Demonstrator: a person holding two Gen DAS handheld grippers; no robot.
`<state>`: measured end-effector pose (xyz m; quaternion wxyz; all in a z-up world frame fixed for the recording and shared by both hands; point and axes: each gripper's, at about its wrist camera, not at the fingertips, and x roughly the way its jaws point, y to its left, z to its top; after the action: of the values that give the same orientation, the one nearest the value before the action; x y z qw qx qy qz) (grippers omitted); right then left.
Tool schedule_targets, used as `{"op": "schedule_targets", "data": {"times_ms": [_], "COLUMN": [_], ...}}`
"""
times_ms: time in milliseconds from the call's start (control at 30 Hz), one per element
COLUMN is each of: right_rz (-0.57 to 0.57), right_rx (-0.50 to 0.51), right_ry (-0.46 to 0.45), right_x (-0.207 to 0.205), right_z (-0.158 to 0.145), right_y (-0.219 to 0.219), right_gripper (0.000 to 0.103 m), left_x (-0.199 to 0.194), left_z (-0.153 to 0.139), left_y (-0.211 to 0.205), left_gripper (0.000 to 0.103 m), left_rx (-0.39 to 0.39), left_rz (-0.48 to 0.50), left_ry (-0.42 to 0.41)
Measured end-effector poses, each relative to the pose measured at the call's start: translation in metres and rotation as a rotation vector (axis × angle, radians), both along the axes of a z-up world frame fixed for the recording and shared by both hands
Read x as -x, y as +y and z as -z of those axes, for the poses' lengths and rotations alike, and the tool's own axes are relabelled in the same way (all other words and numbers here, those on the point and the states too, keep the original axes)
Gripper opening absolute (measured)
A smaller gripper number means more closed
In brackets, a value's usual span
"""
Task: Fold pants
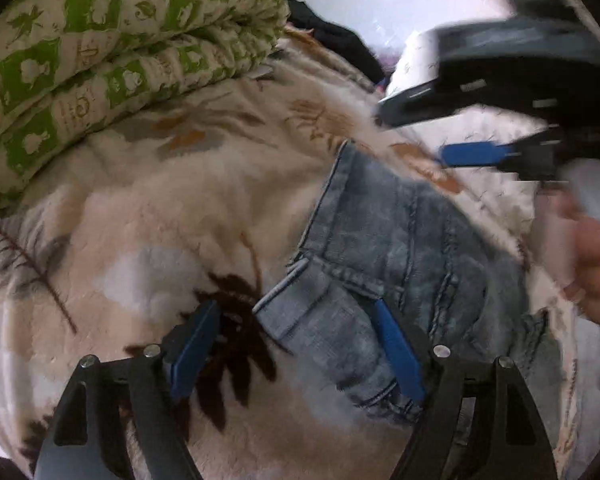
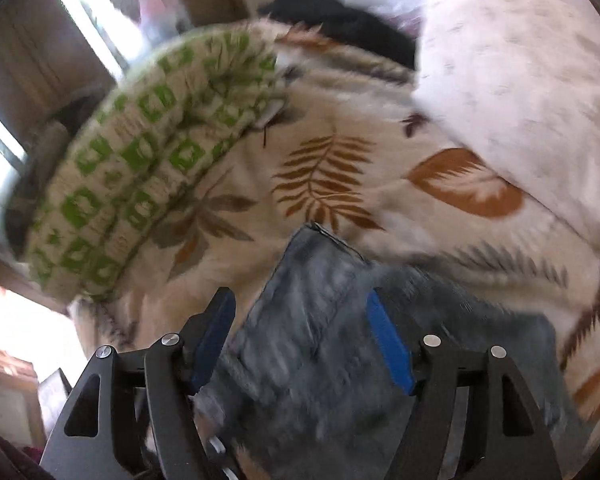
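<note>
Left wrist view: the jeans (image 1: 396, 248) are seen lying folded on a cream blanket with a leaf print (image 1: 188, 200), spread over a bed. The left gripper (image 1: 296, 344) is held above the near end of the jeans with its jaws spread wide; one blue pad (image 1: 398, 350) is seen over the denim and the other over a dark leaf on the blanket, and nothing is clamped between them. At the upper right the right gripper (image 1: 452, 136) is seen blurred, with a hand (image 1: 596, 264) behind it. A folded green and cream quilt (image 1: 100, 64) is stacked at the far left of the blanket, and a dark garment (image 1: 332, 40) is seen beyond it. From the right wrist view, the right gripper (image 2: 300, 332) is shown released above the jeans (image 2: 332, 360), its pads apart with the denim lying below the gap, not pinched. A white pillow (image 2: 520, 80) is seen to the right.
</note>
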<state>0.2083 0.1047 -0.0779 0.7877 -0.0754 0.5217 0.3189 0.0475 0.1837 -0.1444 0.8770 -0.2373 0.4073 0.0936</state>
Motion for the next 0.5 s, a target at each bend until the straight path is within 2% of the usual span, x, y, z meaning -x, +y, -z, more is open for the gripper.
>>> {"op": "schedule_targets", "data": {"times_ms": [67, 100, 133, 200, 267, 400, 433, 467, 500], "right_rz": [-0.013, -0.008, -0.002, -0.011, -0.028, -0.041, -0.033, -0.038, -0.043], "right_rx": [0.041, 0.046, 0.046, 0.045, 0.069, 0.119, 0.113, 0.114, 0.144], "right_ry": [0.006, 0.016, 0.029, 0.05, 0.055, 0.066, 0.078, 0.085, 0.066], "right_x": [-0.012, -0.019, -0.025, -0.034, -0.039, -0.045, -0.046, -0.046, -0.044], "right_z": [0.013, 0.02, 0.026, 0.035, 0.042, 0.063, 0.067, 0.073, 0.077], "right_y": [0.015, 0.02, 0.025, 0.032, 0.04, 0.05, 0.049, 0.049, 0.049], "right_gripper": [0.068, 0.068, 0.068, 0.068, 0.068, 0.068, 0.061, 0.043, 0.036], "left_x": [-0.003, -0.004, -0.006, -0.008, -0.01, -0.012, -0.013, -0.013, -0.013], "left_z": [-0.002, -0.001, 0.0, 0.004, 0.005, 0.003, 0.002, 0.002, 0.001], "left_y": [0.002, 0.001, 0.001, 0.002, 0.002, -0.005, -0.004, -0.003, -0.001], "left_gripper": [0.068, 0.068, 0.063, 0.056, 0.042, 0.032, 0.028, 0.025, 0.025], "left_rx": [0.085, 0.086, 0.068, 0.097, 0.128, 0.107, 0.115, 0.127, 0.14], "left_rz": [0.065, 0.076, 0.081, 0.089, 0.103, 0.132, 0.137, 0.137, 0.137], "left_ry": [-0.039, -0.045, -0.041, -0.032, -0.038, -0.051, -0.055, -0.062, -0.071]}}
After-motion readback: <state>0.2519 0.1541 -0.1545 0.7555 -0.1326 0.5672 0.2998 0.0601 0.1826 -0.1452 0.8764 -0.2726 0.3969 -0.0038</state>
